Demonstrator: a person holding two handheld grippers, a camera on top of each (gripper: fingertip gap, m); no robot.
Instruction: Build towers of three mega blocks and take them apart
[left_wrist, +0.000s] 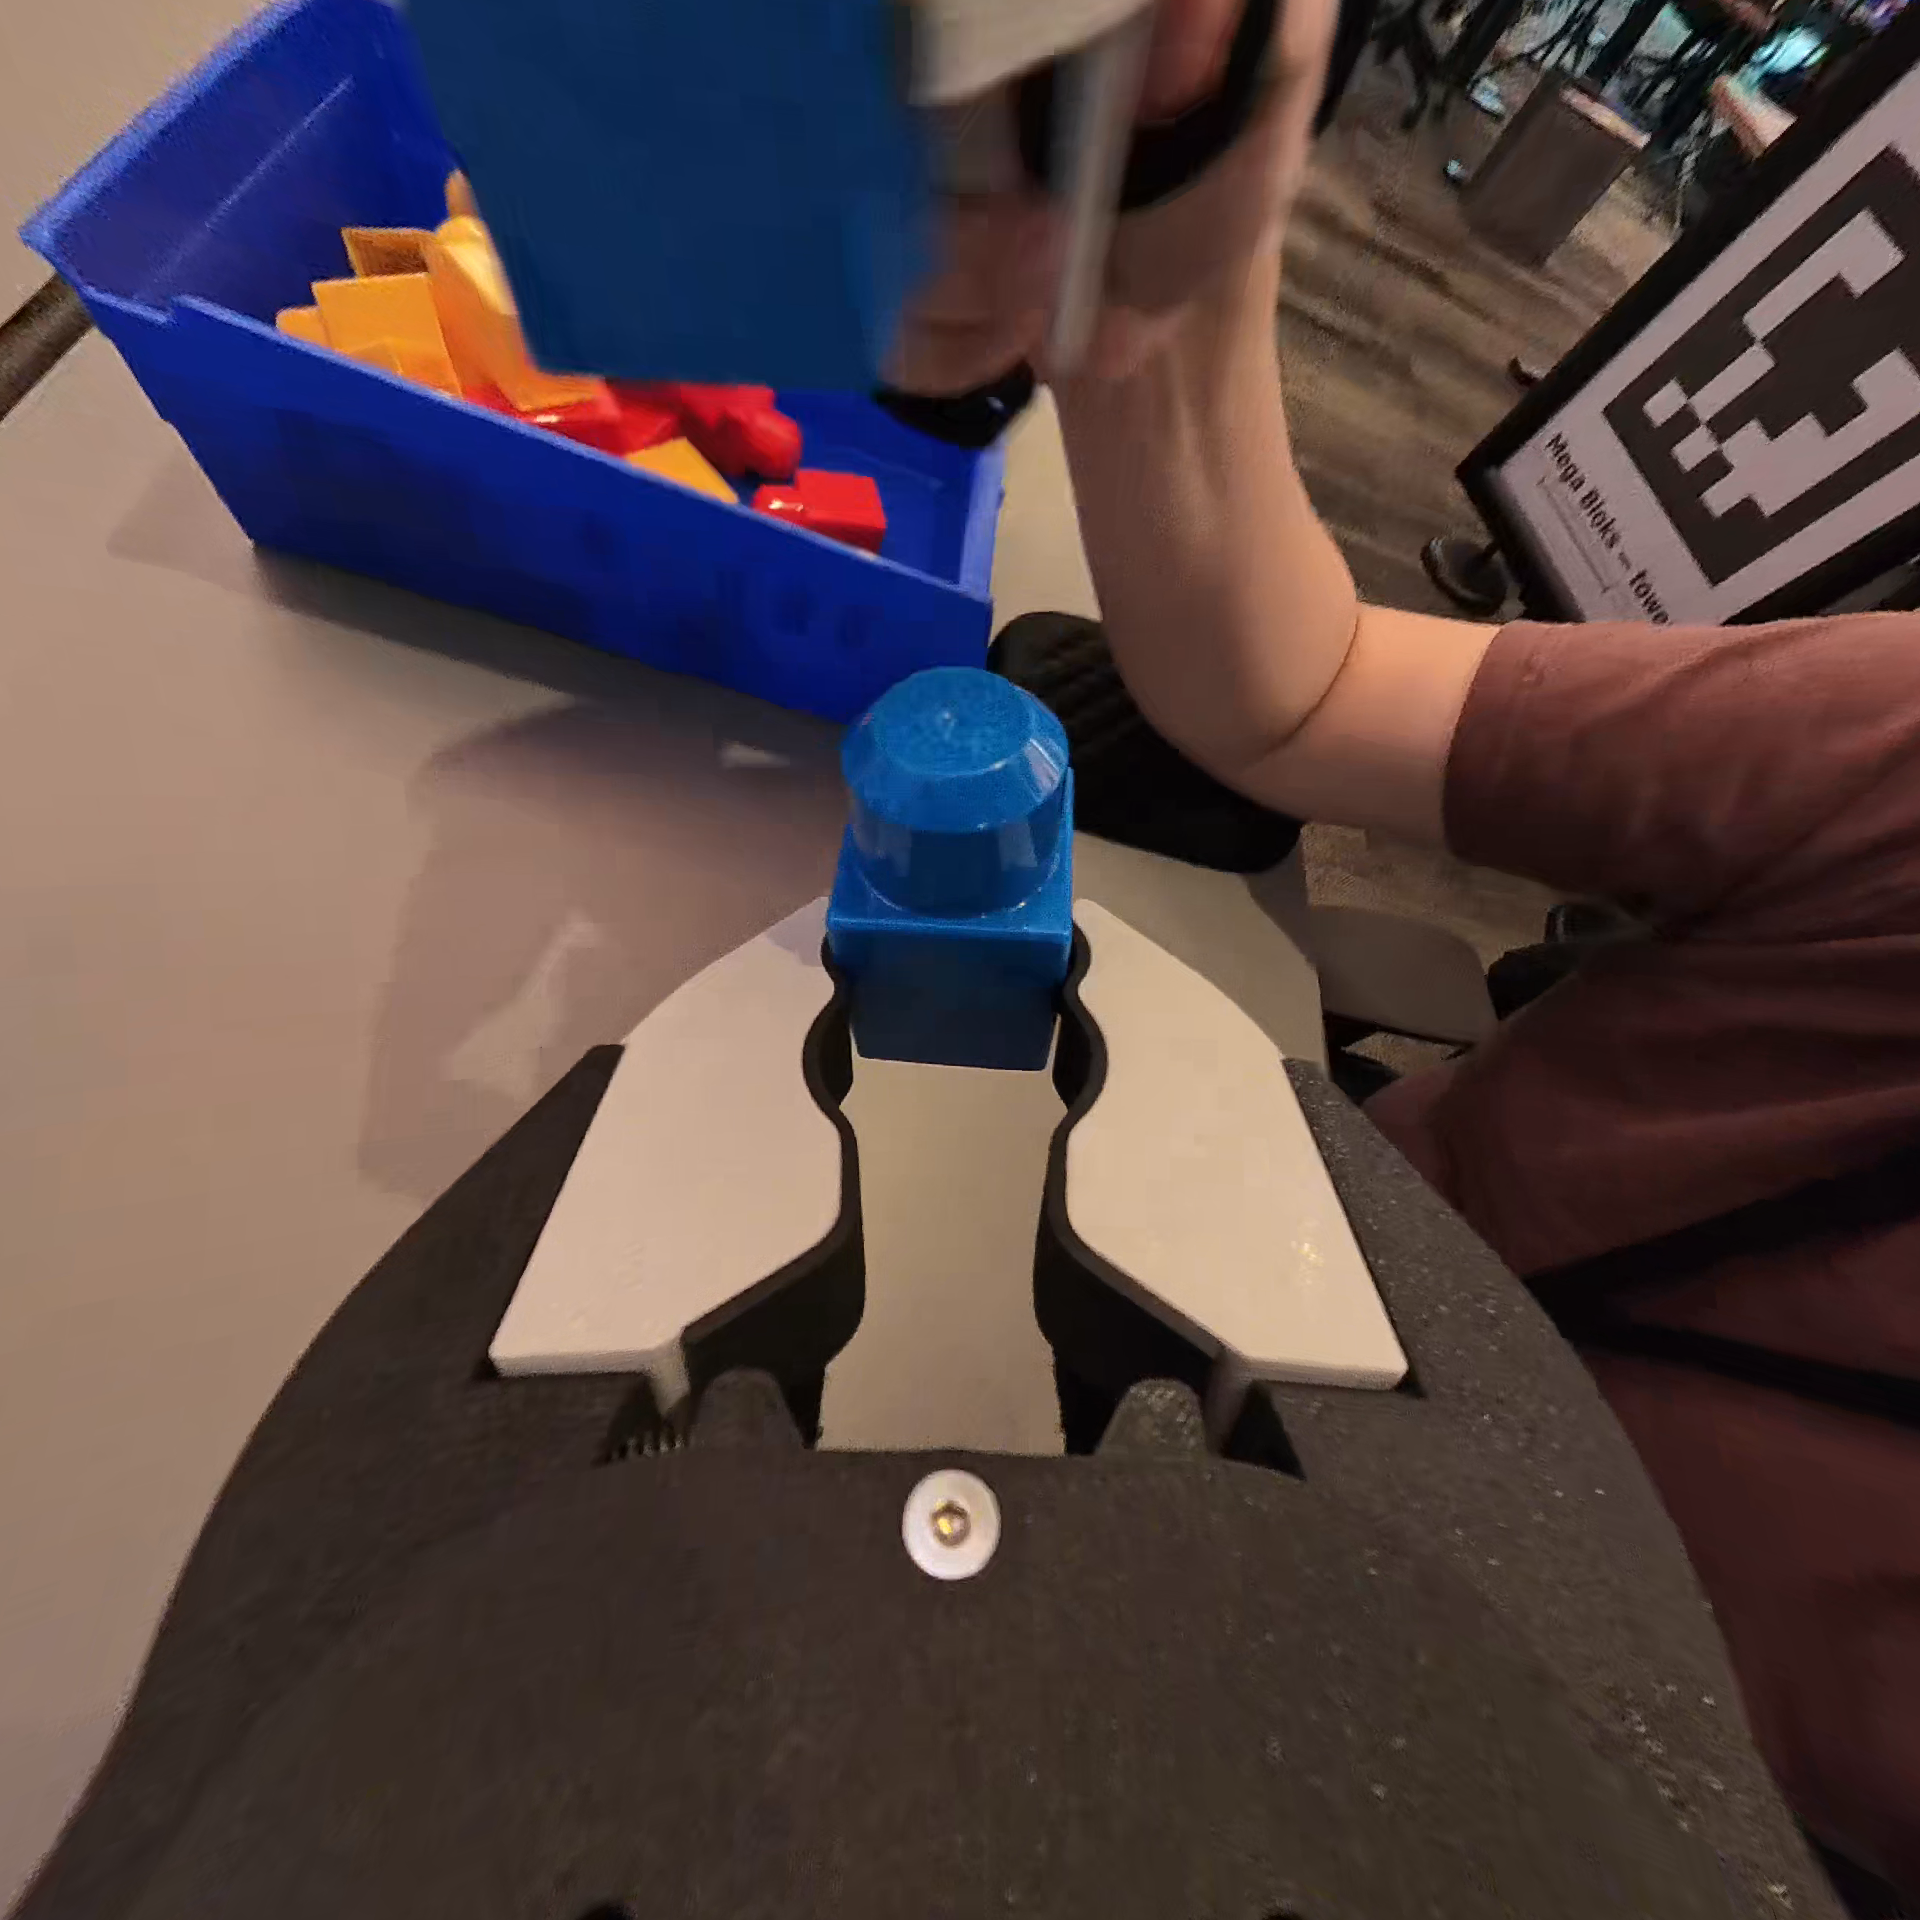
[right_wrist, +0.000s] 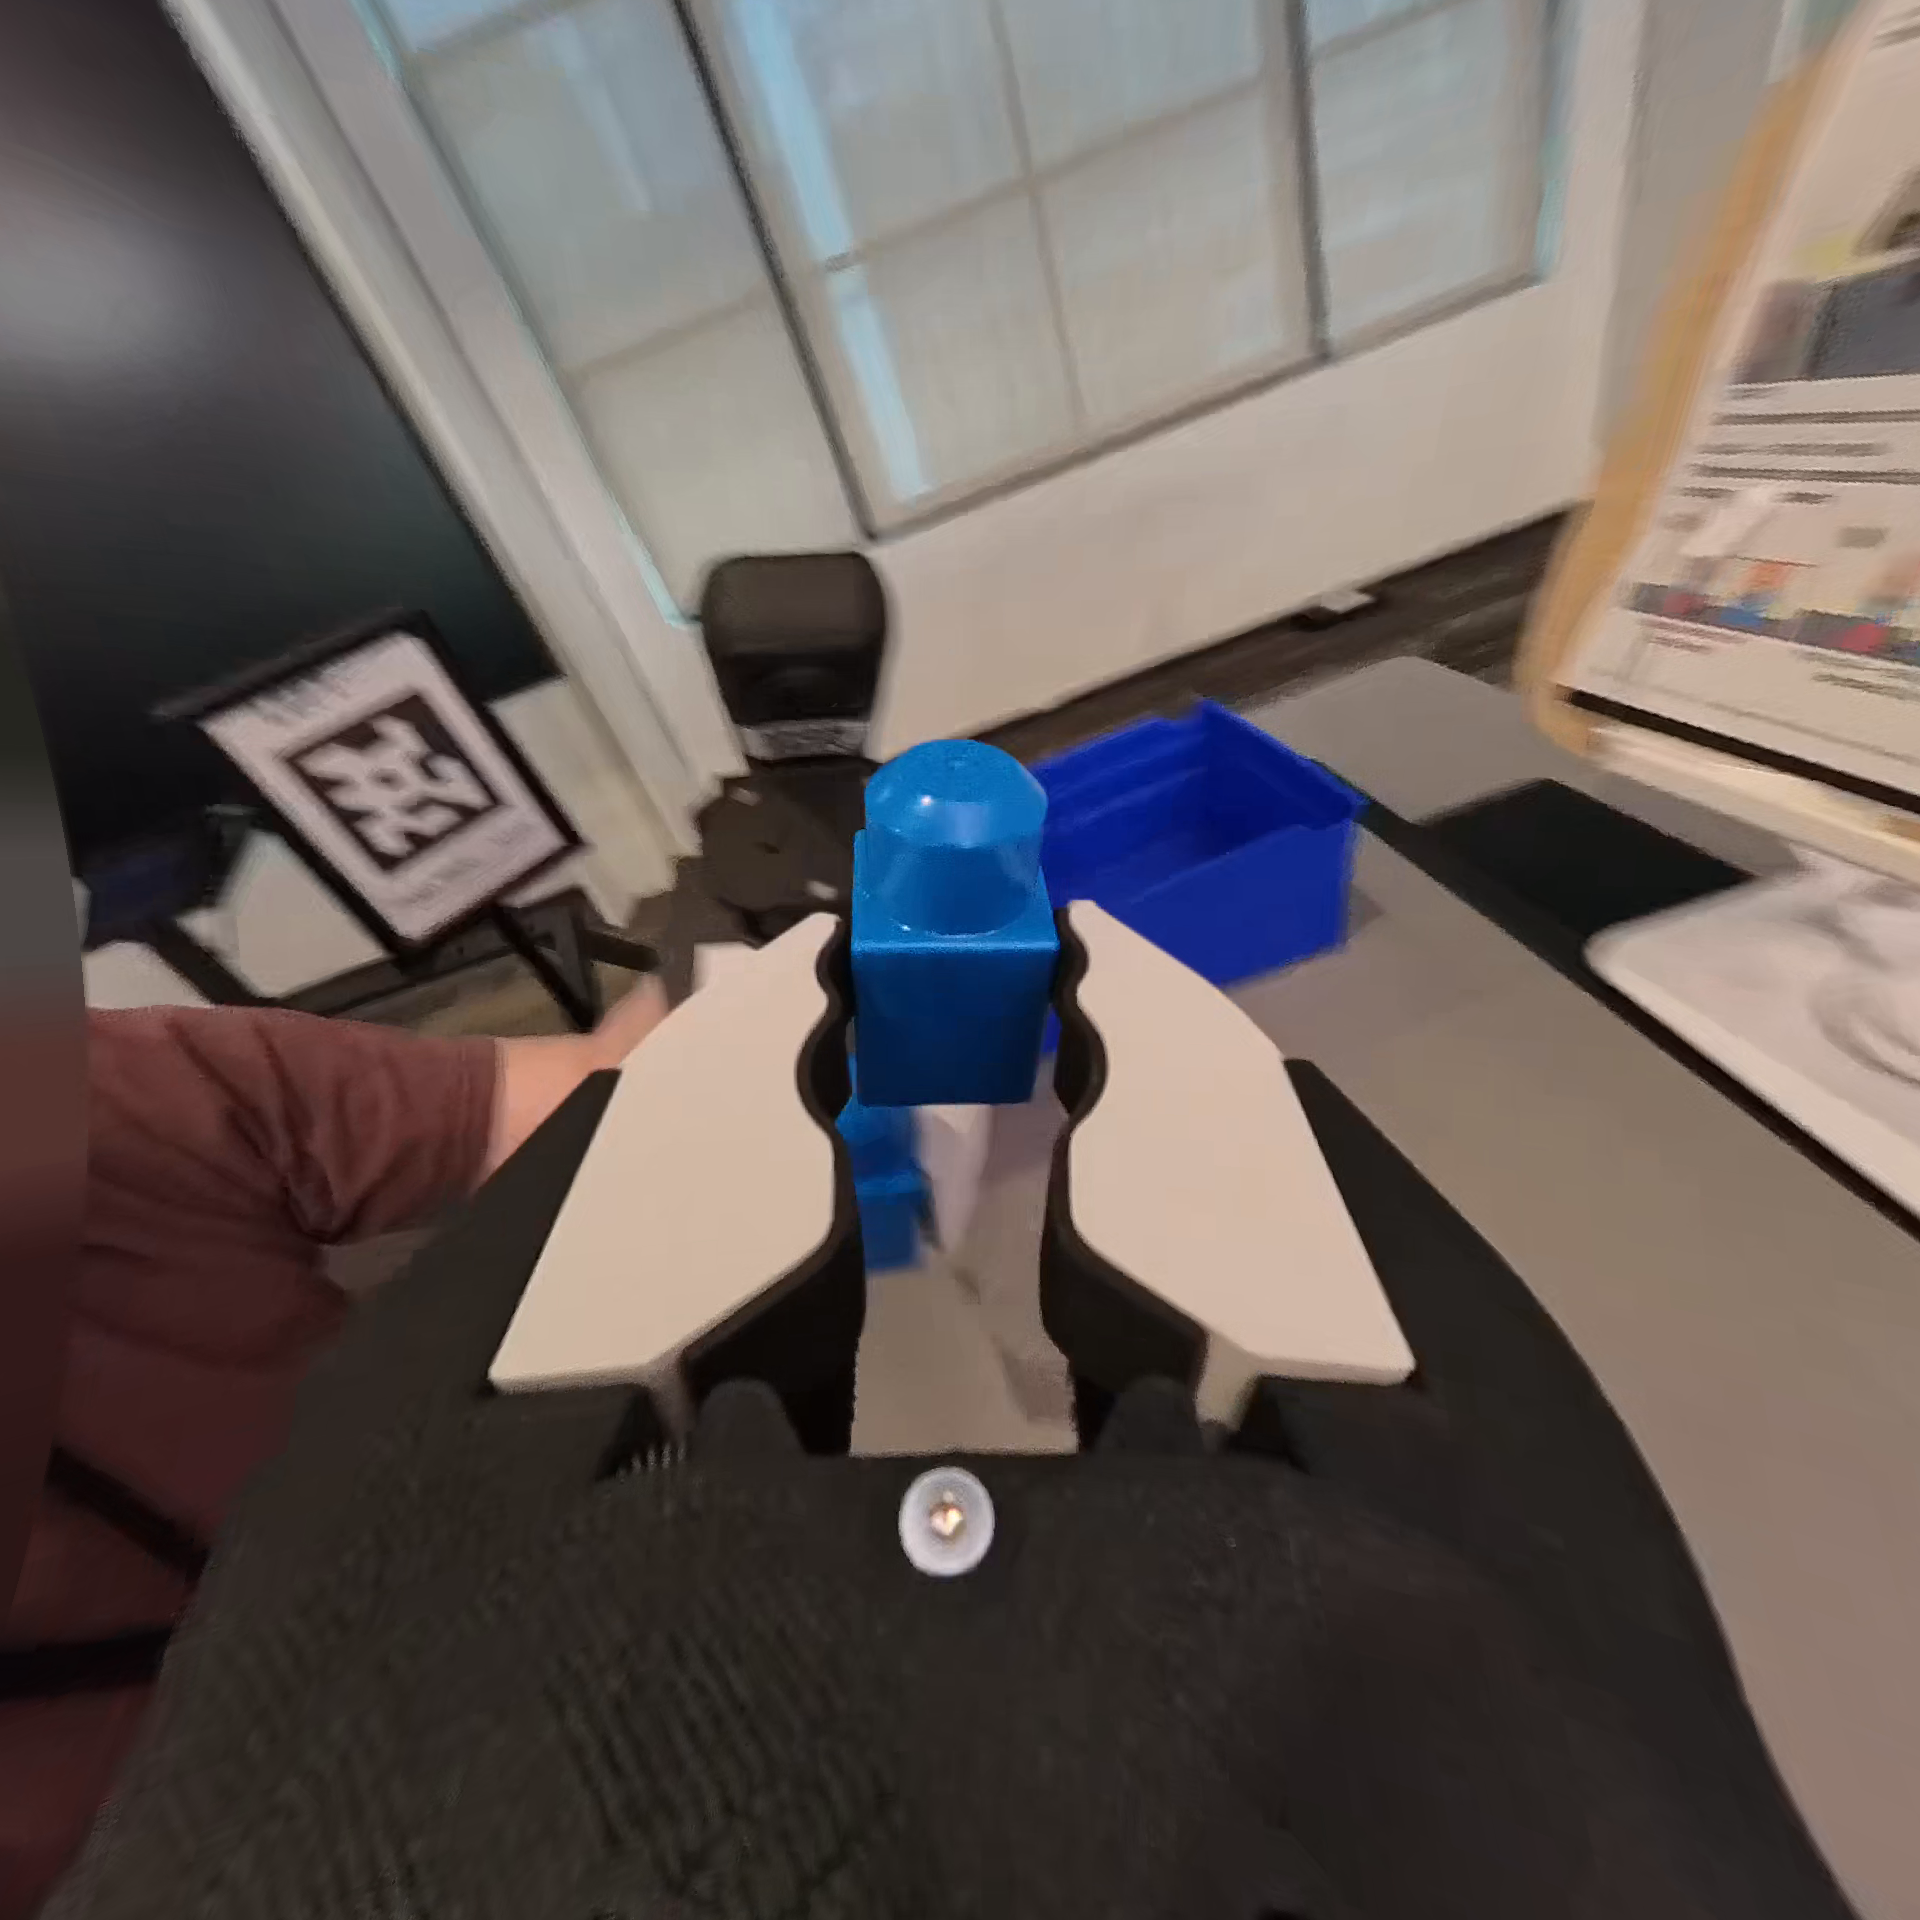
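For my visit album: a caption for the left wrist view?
Left gripper clamps a blue plastic block beside a blue bin of blocks.

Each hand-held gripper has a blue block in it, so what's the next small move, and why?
Probably bring the right hand-held gripper down so its blue block seats on the stud of the left one's blue block. Both blocks are clamped stud-up, and the left wrist view shows the right block above it.

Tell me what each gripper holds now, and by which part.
Each holds a blue block by its square body, stud free: left gripper its block, right gripper its own.
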